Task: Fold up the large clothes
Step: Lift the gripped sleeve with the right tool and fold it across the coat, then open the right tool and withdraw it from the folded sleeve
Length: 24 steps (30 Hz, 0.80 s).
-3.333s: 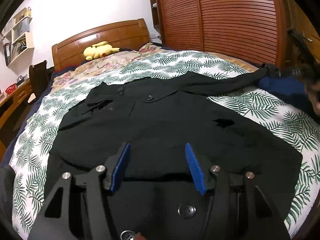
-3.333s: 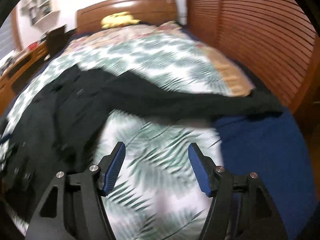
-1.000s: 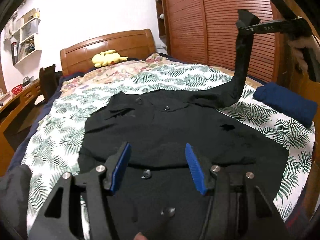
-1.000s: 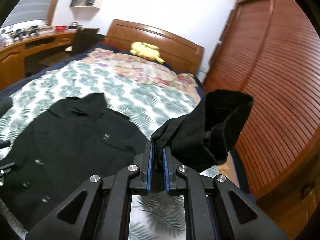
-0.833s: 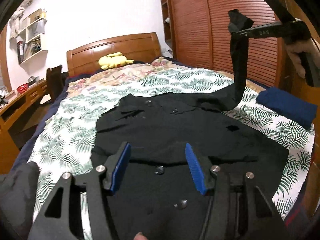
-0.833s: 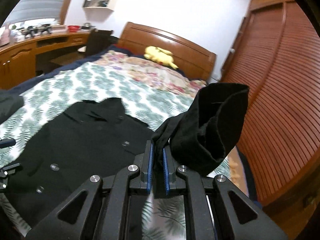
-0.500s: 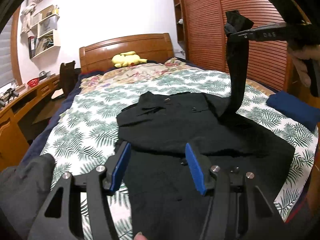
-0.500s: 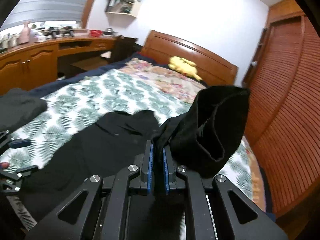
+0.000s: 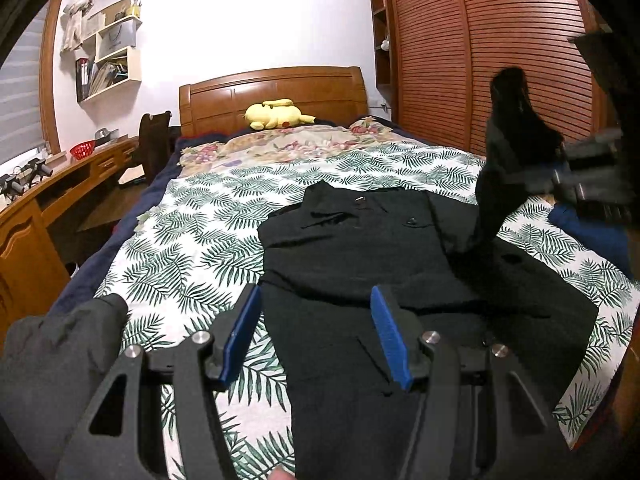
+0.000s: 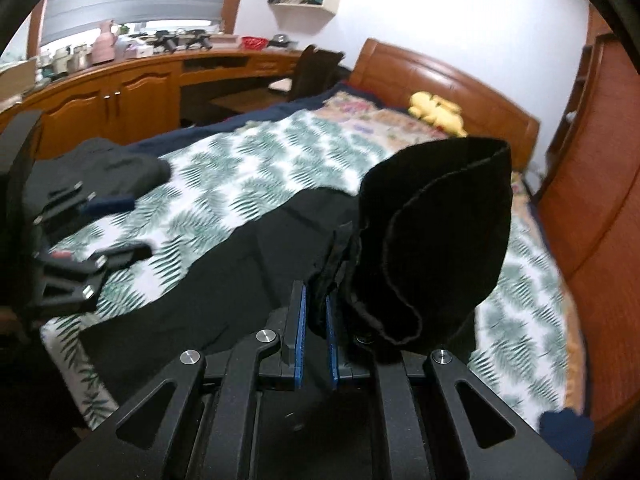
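A yellow plush [image 9: 276,114], grey garment [image 9: 56,356] and blue bundle [image 9: 588,232] surround the black coat [image 9: 400,272] on the bed [image 9: 192,240]. Right tongs [image 10: 316,320] pinch its sleeve [image 10: 436,240], now carried lower over the coat; left tongs [image 9: 316,336] hover spread.

In the left wrist view the right gripper [image 9: 560,168] beside the wardrobe [image 9: 500,60] is motion-blurred, its fingertips hidden in the sleeve [image 9: 508,152]. The black coat [image 9: 400,280] runs under the left gripper [image 9: 316,332], its hem cut off below.
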Each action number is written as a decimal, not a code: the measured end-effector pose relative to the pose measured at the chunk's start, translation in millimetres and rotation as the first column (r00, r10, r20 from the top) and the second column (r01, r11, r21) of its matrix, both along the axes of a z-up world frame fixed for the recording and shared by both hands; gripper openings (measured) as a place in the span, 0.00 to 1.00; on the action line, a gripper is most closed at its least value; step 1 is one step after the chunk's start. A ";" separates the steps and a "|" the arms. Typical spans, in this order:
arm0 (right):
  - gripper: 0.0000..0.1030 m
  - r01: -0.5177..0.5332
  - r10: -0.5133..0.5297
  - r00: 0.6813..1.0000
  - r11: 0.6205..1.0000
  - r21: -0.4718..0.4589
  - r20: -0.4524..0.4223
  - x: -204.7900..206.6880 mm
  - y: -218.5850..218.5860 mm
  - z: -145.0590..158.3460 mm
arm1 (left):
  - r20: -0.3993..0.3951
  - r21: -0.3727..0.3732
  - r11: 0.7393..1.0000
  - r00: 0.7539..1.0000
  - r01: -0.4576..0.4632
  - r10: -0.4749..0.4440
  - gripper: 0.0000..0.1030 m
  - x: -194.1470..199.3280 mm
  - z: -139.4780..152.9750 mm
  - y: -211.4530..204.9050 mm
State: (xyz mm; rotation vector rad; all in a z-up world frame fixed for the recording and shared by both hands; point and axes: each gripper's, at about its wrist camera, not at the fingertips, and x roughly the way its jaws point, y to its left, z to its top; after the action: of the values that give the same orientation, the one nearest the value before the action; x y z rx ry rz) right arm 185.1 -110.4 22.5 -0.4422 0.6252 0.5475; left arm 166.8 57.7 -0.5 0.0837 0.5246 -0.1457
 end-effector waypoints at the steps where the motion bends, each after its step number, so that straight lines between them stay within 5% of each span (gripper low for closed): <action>1: 0.06 -0.004 0.004 1.000 1.000 0.003 -0.011 -3.6 0.7 -6.4 | 0.001 0.002 1.000 1.000 0.000 0.000 0.54 1.3 0.1 -2.1; 14: 0.13 -0.005 0.015 0.985 0.998 0.061 -0.170 -41.1 -0.3 -74.1 | -0.008 0.013 1.000 1.000 0.000 0.000 0.54 5.8 -3.6 -6.1; 17: 0.33 -0.003 0.021 0.982 0.996 0.092 -0.189 -51.6 -7.9 -78.8 | -0.008 0.008 1.000 1.000 0.002 -0.002 0.55 5.9 -5.3 -6.8; 19: 0.55 -0.002 0.019 0.984 0.996 0.092 -0.177 -58.7 -10.7 -79.0 | -0.008 0.010 1.000 1.000 0.007 -0.006 0.54 7.1 -6.9 -9.4; 24: 0.58 0.033 -0.017 0.987 0.994 0.100 -0.158 -70.6 -34.3 -78.5 | -0.013 0.020 0.999 1.000 0.026 -0.025 0.55 7.7 -11.2 -16.5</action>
State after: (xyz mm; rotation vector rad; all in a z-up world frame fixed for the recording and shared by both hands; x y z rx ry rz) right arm 114.5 -144.7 -56.0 -0.2963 0.7492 0.5913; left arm 174.5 41.2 -11.7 0.1095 0.5377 -0.1658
